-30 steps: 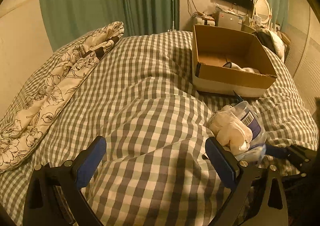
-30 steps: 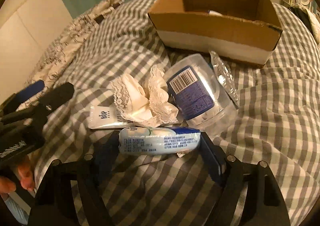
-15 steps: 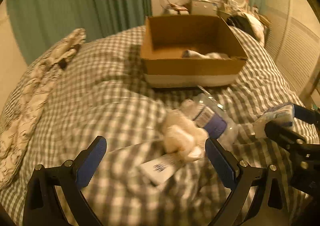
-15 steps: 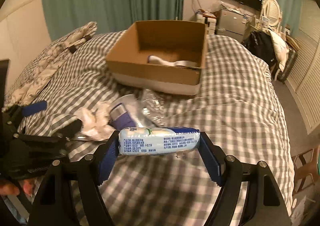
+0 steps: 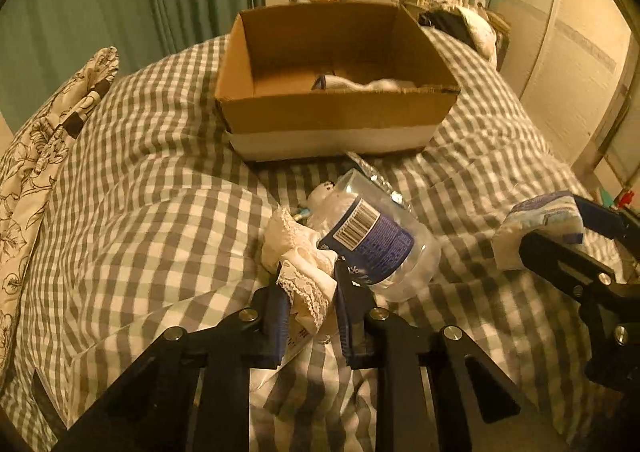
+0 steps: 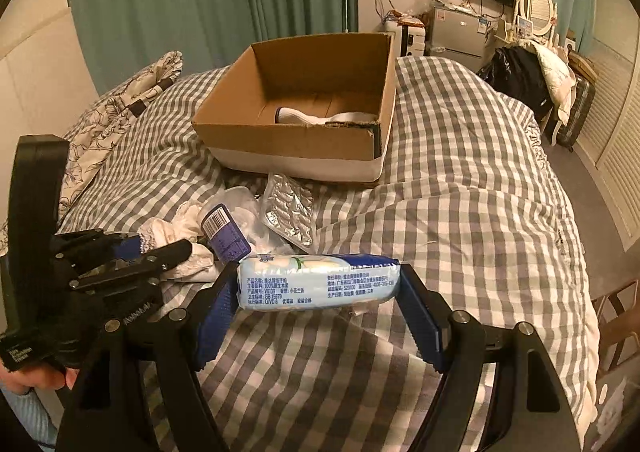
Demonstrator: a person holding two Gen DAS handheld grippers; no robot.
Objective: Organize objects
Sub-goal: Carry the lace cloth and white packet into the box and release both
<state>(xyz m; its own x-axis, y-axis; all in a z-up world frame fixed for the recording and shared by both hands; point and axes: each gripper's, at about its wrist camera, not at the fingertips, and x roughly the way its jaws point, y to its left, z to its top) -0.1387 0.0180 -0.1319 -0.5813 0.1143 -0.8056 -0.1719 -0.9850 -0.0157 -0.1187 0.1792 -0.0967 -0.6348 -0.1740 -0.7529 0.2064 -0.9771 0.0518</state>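
My left gripper point(image 5: 310, 306) is shut on a white lace cloth point(image 5: 306, 272) lying on the checked bedcover. A clear plastic bottle with a blue label point(image 5: 376, 240) lies right beside it, with a white tube partly under the cloth. My right gripper point(image 6: 318, 302) is shut on a blue and white tissue pack point(image 6: 318, 282), held above the bed; the tissue pack also shows in the left wrist view point(image 5: 540, 224). A foil blister pack point(image 6: 288, 212) lies in front of the open cardboard box point(image 6: 292, 140), which holds a white item point(image 6: 316, 117).
A floral pillow point(image 5: 36, 148) lies along the bed's left side. Green curtains hang behind. A fridge, TV, mirror and a chair with clothes stand at the back right. The bed's right edge drops to the floor point(image 6: 600, 220).
My left gripper has moved forward and closed on the lace cloth. My right gripper has stayed raised, holding the tissue pack.
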